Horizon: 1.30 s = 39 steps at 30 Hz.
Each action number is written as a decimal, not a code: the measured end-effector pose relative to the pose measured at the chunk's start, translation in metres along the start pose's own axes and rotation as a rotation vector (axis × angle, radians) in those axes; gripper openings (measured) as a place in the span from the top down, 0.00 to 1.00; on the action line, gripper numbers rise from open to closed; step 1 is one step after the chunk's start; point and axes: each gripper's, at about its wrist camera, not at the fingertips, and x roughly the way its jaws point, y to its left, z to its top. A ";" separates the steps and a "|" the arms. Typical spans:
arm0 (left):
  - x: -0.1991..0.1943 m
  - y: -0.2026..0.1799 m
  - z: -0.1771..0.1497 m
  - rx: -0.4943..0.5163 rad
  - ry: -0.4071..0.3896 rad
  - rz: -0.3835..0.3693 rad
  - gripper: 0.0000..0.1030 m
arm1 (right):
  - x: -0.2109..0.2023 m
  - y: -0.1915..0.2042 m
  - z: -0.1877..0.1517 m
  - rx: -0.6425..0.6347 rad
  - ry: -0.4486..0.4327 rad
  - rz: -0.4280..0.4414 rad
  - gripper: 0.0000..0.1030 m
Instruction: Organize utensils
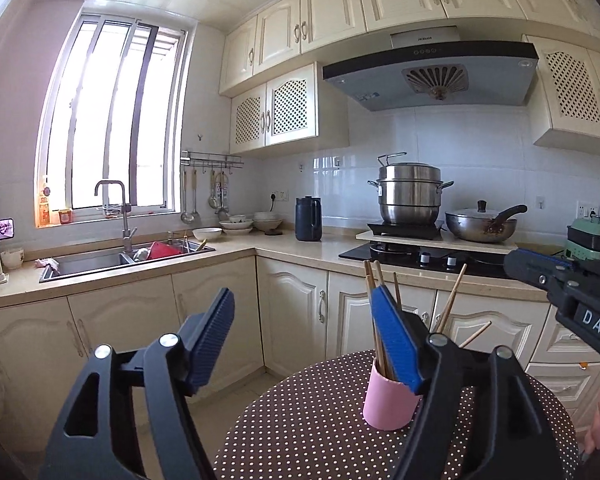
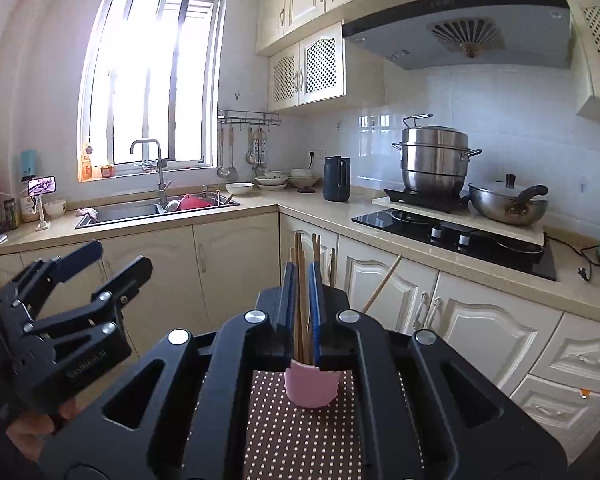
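A pink cup (image 1: 388, 404) stands on the brown polka-dot table (image 1: 308, 420) and holds several wooden chopsticks (image 1: 452, 300). My left gripper (image 1: 312, 344) is open and empty, its right finger just in front of the cup. In the right wrist view the pink cup (image 2: 312, 386) sits straight ahead. My right gripper (image 2: 302, 300) is nearly closed, with chopsticks (image 2: 300, 280) standing in the narrow gap between its blue pads; I cannot tell if it grips them. The right gripper also shows at the right edge of the left wrist view (image 1: 560, 284); the left gripper shows at the left of the right wrist view (image 2: 104, 258).
Kitchen counter behind with a sink (image 1: 100, 264), a dark jug (image 1: 308, 218), a steamer pot (image 1: 410, 196), a wok (image 1: 480, 224) and a black hob (image 1: 420, 258). Cream cabinets (image 1: 220, 312) stand beyond the table edge.
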 end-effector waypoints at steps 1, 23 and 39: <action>-0.009 0.003 0.001 0.001 -0.004 0.008 0.29 | -0.008 0.003 -0.002 0.007 -0.003 0.000 0.93; -0.130 0.015 0.012 0.024 -0.024 0.018 0.24 | -0.117 0.057 -0.029 -0.027 -0.112 -0.062 0.27; -0.150 0.018 0.018 0.009 -0.058 0.025 0.18 | -0.139 0.061 -0.029 -0.023 -0.140 -0.072 0.22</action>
